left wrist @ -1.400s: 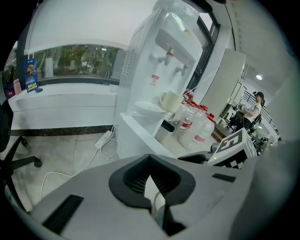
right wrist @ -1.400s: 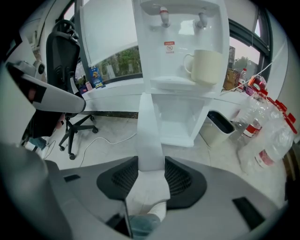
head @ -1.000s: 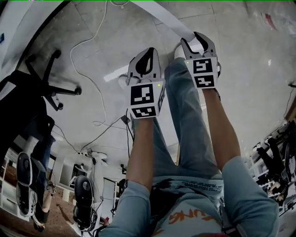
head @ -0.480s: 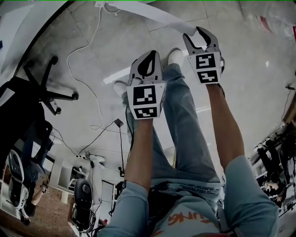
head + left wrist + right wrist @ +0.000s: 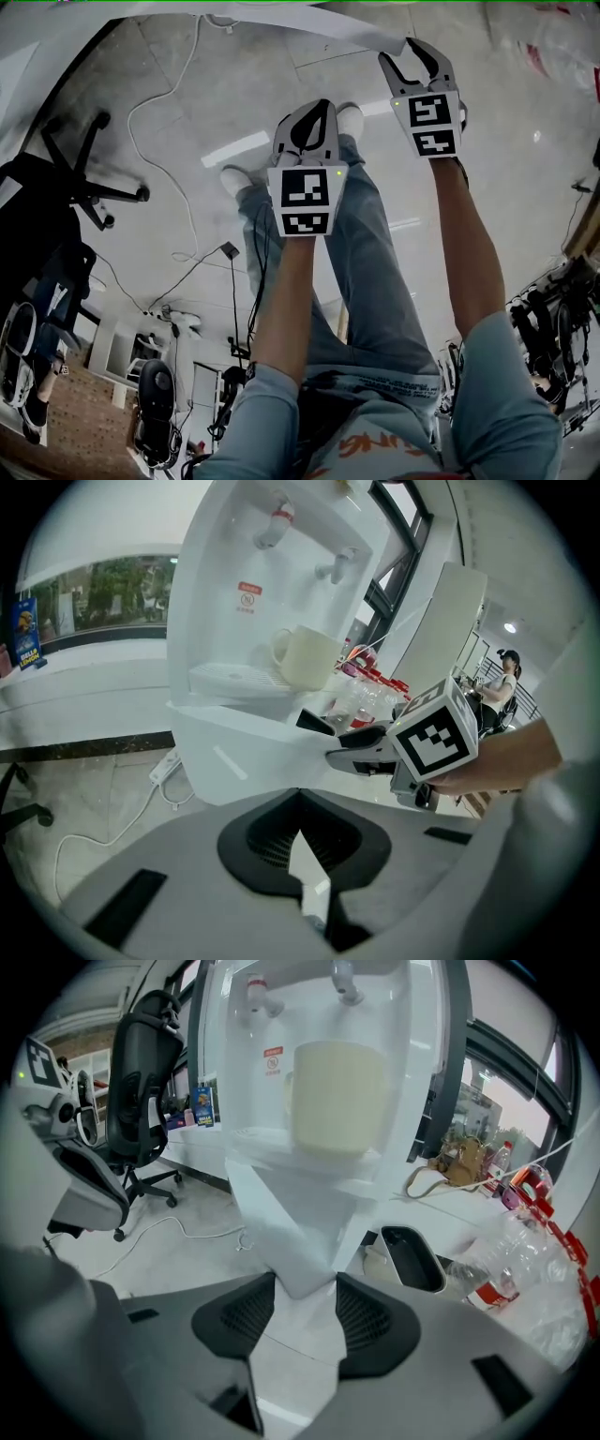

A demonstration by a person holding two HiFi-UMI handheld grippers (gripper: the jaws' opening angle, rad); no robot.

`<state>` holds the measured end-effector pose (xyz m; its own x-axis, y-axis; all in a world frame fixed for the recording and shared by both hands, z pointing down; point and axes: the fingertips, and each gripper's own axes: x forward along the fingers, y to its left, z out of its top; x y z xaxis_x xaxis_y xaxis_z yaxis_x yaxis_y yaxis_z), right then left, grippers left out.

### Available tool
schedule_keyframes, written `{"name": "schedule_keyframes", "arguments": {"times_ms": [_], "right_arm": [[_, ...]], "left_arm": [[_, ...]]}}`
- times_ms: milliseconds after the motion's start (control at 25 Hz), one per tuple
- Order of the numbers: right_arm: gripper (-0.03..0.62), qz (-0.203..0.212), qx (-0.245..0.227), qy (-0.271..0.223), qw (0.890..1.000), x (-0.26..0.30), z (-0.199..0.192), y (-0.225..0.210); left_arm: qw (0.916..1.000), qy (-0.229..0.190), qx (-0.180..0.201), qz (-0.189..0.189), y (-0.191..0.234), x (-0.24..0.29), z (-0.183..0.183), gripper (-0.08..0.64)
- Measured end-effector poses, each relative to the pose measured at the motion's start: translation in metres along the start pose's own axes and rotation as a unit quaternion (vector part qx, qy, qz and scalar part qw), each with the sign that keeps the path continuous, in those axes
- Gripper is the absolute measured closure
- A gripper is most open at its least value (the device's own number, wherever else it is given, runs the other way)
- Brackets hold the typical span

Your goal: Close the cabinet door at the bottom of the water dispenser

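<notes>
We count two grippers, one water dispenser (image 5: pixel 281 583) and one cream mug (image 5: pixel 307 658) on its tray.

- **Left gripper (image 5: pixel 302 855):** ribbed black pads pressed together, empty, short of the dispenser.
- **Right gripper (image 5: pixel 305 1312):** jaws spread. The flat white cabinet door (image 5: pixel 281 1222), swung out from the dispenser's base, has its edge between them.

Only the head view shows the person's denim legs (image 5: pixel 375 253). Only the gripper views show the dispenser's glossy front.

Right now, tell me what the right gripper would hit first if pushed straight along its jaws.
Most likely the open cabinet door of the water dispenser: its white edge stands straight ahead of the right gripper, lined up with the gap between its open jaws. Depth is unclear.
</notes>
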<state>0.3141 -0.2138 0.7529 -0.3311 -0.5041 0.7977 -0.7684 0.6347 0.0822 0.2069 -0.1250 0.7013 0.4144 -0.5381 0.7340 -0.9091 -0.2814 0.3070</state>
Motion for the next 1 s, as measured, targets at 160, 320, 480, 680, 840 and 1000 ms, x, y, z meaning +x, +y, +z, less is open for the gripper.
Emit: {"name": "schedule_keyframes", "arguments": {"times_ms": [160, 320, 480, 680, 840, 1000], "right_arm": [[0.392, -0.011, 0.011, -0.012, 1.0, 0.006, 0.005, -0.019], [0.406, -0.023, 0.027, -0.024, 0.999, 0.017, 0.015, -0.036], [0.42, -0.026, 0.033, -0.032, 0.999, 0.027, 0.029, -0.048], [0.434, -0.028, 0.057, -0.039, 0.997, 0.035, 0.035, -0.062], [0.44, -0.012, 0.094, -0.052, 0.994, 0.042, 0.039, -0.067], [0.443, -0.002, 0.101, -0.07, 0.992, 0.049, 0.046, -0.074]], "left_arm": [[1.0, -0.001, 0.003, 0.003, -0.001, 0.004, 0.005, 0.549], [1.0, -0.003, 0.004, 0.008, 0.0, 0.004, 0.009, 0.549], [0.9998, -0.009, -0.001, 0.016, 0.005, 0.004, 0.013, 0.549], [0.9985, -0.035, -0.022, 0.035, 0.013, 0.0, 0.022, 0.549], [0.998, -0.042, -0.026, 0.04, 0.015, -0.003, 0.023, 0.549], [0.9972, -0.048, -0.034, 0.044, 0.02, -0.003, 0.021, 0.549]]}}
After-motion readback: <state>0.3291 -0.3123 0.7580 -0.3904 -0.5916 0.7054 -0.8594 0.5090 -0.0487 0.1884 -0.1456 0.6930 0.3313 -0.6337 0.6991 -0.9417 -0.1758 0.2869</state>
